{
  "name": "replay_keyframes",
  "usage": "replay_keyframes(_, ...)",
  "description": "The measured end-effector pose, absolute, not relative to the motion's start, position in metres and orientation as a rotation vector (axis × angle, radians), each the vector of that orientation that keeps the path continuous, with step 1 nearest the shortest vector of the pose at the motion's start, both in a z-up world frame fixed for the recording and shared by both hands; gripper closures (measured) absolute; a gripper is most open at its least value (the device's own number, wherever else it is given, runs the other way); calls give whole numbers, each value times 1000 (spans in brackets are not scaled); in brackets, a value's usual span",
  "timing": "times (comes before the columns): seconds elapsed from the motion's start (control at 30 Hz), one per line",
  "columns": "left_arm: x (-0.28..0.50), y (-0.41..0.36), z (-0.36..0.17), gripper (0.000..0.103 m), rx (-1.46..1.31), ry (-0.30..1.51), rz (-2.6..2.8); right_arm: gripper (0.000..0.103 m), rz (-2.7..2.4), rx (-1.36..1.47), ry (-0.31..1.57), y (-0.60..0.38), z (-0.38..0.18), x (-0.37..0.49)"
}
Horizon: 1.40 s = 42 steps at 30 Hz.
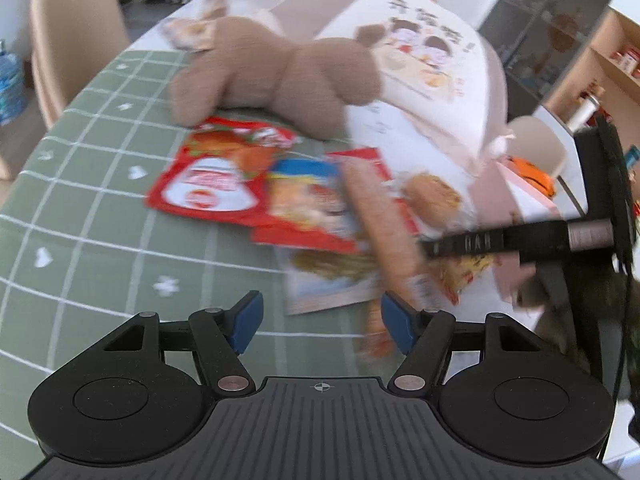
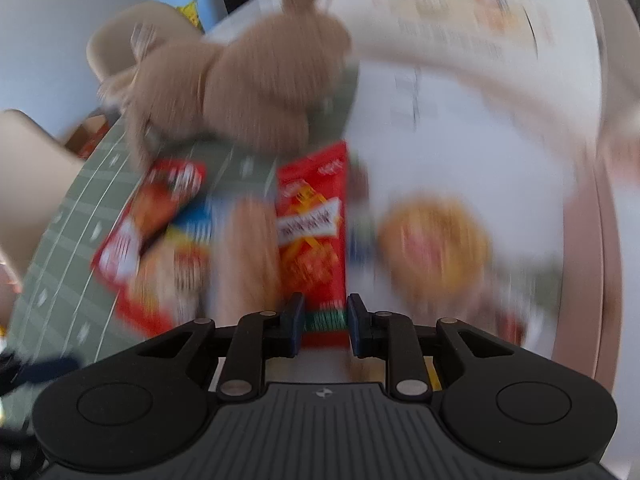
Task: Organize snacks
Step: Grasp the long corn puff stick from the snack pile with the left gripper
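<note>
Several snack packets lie overlapping on a green checked tablecloth (image 1: pixel 100 160): a red one (image 1: pixel 208 184), a blue and yellow one (image 1: pixel 308 196), a long tan one (image 1: pixel 380 220) and a pale one (image 1: pixel 328 280) nearest me. My left gripper (image 1: pixel 322 326) stands open over the cloth, its right pad beside the tan packet's near end. In the blurred right wrist view my right gripper (image 2: pixel 325 320) is shut on the near edge of a red snack packet (image 2: pixel 312 232). That gripper's black body (image 1: pixel 592 232) shows at the right of the left wrist view.
A brown plush toy (image 1: pixel 276 72) lies just behind the packets, against a large white and pink printed bag (image 1: pixel 424 60) that fills the right side. Beige chairs (image 1: pixel 72 40) stand past the table's far left edge. Wooden shelves (image 1: pixel 612 64) are at the far right.
</note>
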<state>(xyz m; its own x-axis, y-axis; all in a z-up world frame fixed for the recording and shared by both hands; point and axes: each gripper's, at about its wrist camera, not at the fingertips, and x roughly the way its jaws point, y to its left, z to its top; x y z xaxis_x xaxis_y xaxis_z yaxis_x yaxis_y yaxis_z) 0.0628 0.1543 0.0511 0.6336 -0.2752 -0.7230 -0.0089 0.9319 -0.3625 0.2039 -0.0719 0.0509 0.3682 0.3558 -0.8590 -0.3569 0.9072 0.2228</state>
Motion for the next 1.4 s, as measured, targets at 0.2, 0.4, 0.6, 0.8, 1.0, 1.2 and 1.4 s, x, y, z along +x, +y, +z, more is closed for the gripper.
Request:
replay_keyframes(0.2,54,116,53,32,-254,908,-139,39,491,20,1006,-111,86,152)
replay_keyframes(0.4,43,98,62,32,-221,905,-117,28,449,-14,938,-142,95,127)
replay_keyframes(0.6,42,89,73,33,-233,895,-78,27,417,-63,904,-179,81,105)
replay_keyframes(0.8,82,54,76,33,-232,889,-18,27,322,-82,897,-204,61,101)
replay_keyframes(1.0,137,42,49,34,-160,937,104,28,380,-26,922,-207,55,84)
replay_keyframes(1.2,131,36,43,63,-169,927,-25,28,361,-87,893,-214,57,61)
replay_keyframes(1.4,83,36,39,65,-170,966,-126,28,302,-75,921,-234,48,64)
